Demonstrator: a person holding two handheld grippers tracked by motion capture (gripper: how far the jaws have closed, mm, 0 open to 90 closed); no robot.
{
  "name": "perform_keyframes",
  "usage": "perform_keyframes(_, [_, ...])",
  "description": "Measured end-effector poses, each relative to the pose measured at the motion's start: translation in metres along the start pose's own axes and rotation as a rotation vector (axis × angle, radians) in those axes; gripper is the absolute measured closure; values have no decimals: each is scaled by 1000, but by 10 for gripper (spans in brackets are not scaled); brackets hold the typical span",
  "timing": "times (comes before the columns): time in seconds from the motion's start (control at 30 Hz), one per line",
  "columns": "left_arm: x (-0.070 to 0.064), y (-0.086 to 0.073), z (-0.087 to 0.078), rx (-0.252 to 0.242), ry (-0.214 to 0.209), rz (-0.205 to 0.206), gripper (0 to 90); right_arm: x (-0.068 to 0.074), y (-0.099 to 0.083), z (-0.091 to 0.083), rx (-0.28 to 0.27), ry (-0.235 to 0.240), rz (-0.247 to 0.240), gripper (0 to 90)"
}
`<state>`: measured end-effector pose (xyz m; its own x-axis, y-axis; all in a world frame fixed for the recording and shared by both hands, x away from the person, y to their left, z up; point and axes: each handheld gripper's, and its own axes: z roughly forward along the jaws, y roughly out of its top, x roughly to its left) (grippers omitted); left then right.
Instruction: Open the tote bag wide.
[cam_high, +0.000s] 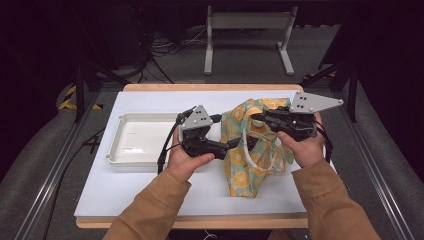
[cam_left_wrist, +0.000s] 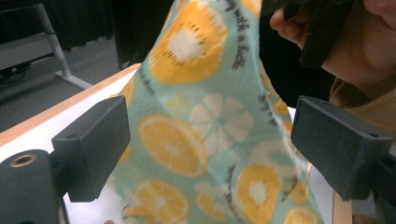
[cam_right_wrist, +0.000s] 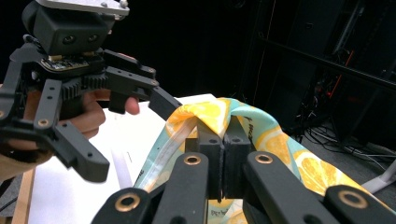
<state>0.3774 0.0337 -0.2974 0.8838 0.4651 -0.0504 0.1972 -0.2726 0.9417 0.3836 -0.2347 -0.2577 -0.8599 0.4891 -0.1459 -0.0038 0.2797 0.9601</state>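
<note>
White tray (cam_high: 131, 142): it sits on the left part of the table (cam_high: 150, 190). It looks empty.
Left hand (cam_high: 186, 161): it holds the left claw (cam_high: 231, 145) just right of the tray.
Left claw: its jaws are wide open. The cloth hangs between them in the left gripper view, but they do not pinch it. It holds nothing.
Cloth (cam_high: 252, 150): it is in the middle of the table, to the right of the tray. It is light green with orange fruit slices on it. The top is lifted up and the bottom rests on the table.
Right claw (cam_high: 257, 118): its jaws are pressed tight together on the top fold of the cloth (cam_right_wrist: 219, 116).
Right hand (cam_high: 302, 145): it holds the right claw up over the right side of the table.
How the cloth feels: I think it is soft, thin and very light. It will bend and droop, not stay stiff. It may be a bit slippery.
Where to grab: a fold or an edge is best, like the side hanging between the open left jaws.
</note>
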Motion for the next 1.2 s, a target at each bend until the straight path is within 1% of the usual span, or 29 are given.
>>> perform_keyframes(0.03, [-1,1,4,4,1,9,120,0,0,0,0,1,1,891])
perform_keyframes(0.27, [-2,7,25,28,-5,-4,121,0,-1,-1,4,3,-1,889])
perform_keyframes(0.3, [-2,8,27,31,-3,5,121,0,-1,-1,1,4,0,889])
perform_keyframes(0.37, [-2,10,32,31,1,-2,124,0,-1,-1,-1,7,-1,887])
perform_keyframes(0.43, [-1,11,34,31,3,-2,127,0,-1,-1,-1,9,-1,886])
perform_keyframes(0.47, [-1,11,37,26,2,-15,158,1,-2,-1,-1,11,-2,885])
perform_keyframes(0.53, [1,11,39,24,-3,-14,209,1,-2,-1,-3,14,0,884])
perform_keyframes(0.57, [1,11,39,24,-9,-22,248,1,-2,-1,-2,15,0,883])
perform_keyframes(0.6, [1,11,39,24,-9,-22,267,1,-2,-1,-2,15,0,883])
perform_keyframes(0.63, [2,11,40,27,-14,-23,267,1,-3,-1,-1,16,0,882])
perform_keyframes(0.67, [2,11,40,30,-13,-18,302,1,-3,-2,-2,17,0,882])
perform_keyframes(0.7, [2,11,41,31,-17,-24,355,1,-3,-2,-3,18,0,881])
perform_keyframes(0.77, [3,10,42,39,-9,-10,413,1,-3,-2,-4,21,-1,880])
perform_keyframes(0.87, [2,10,43,42,-13,-13,492,1,-3,-2,-5,23,-1,880])
perform_keyframes(0.9, [1,11,44,48,-8,-6,492,1,-3,-2,-6,24,-1,880])
perform_keyframes(0.93, [1,11,44,54,-2,5,567,1,-3,-2,-7,28,-1,880])
perform_keyframes(1.0, [1,11,44,63,3,11,668,1,-3,-2,-6,28,-3,880])
perform_keyframes(1.1, [1,10,44,70,6,6,808,1,-4,-3,-6,28,-1,878])
perform_keyframes(1.13, [1,10,44,74,14,11,808,1,-4,-3,-6,28,-1,878])
perform_keyframes(1.2, [0,10,44,78,17,8,860,0,-4,-4,-6,26,2,872])
